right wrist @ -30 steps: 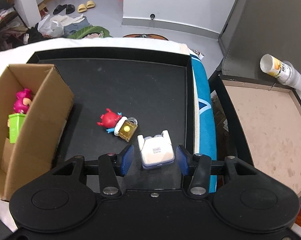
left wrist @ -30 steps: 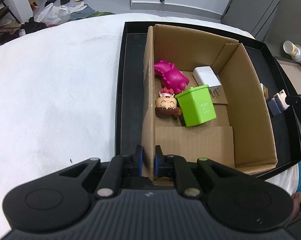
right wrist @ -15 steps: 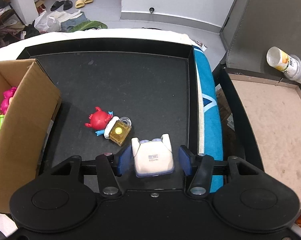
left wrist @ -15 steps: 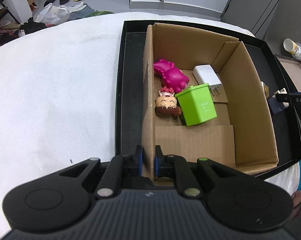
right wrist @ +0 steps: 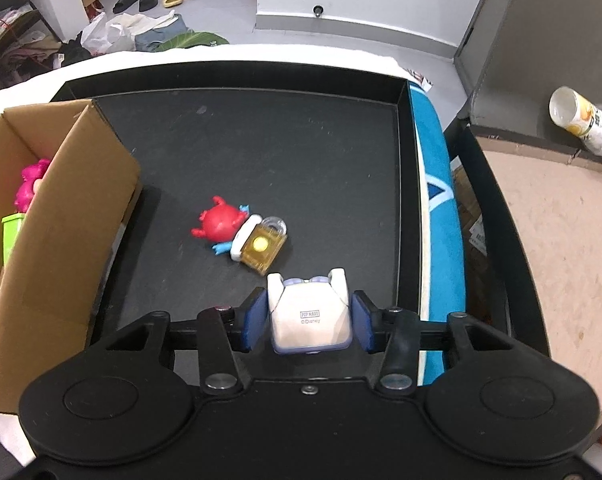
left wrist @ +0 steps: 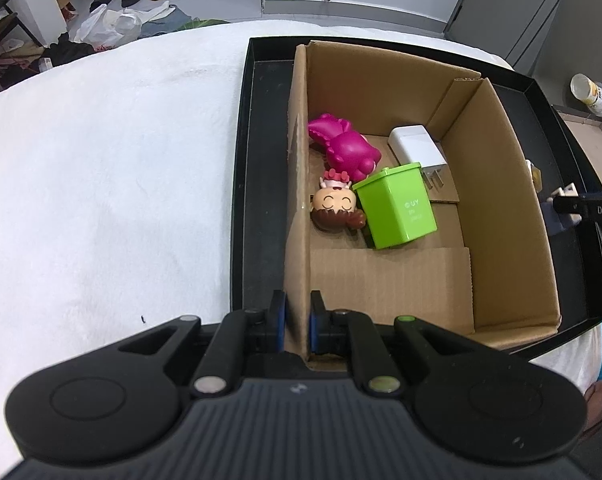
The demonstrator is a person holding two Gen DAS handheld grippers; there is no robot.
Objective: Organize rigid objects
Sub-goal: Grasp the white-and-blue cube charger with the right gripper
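Four items sit in the brown cardboard box (left wrist: 501,184), its wall pinched by the left hand-held gripper (left wrist: 297,326); the right hand-held gripper (right wrist: 309,322) is closing around a white blocky toy (right wrist: 309,318), with the red crab figure (right wrist: 219,226) and amber padlock (right wrist: 261,246) left on the black tray (right wrist: 261,152).

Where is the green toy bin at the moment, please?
In the left wrist view the green toy bin lies inside the cardboard box, between the doll head on its left and the white charger behind.

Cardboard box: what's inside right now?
The cardboard box holds a pink toy, a doll head, a green bin and a white charger. The bin hides part of the charger; the floor beneath them is covered.
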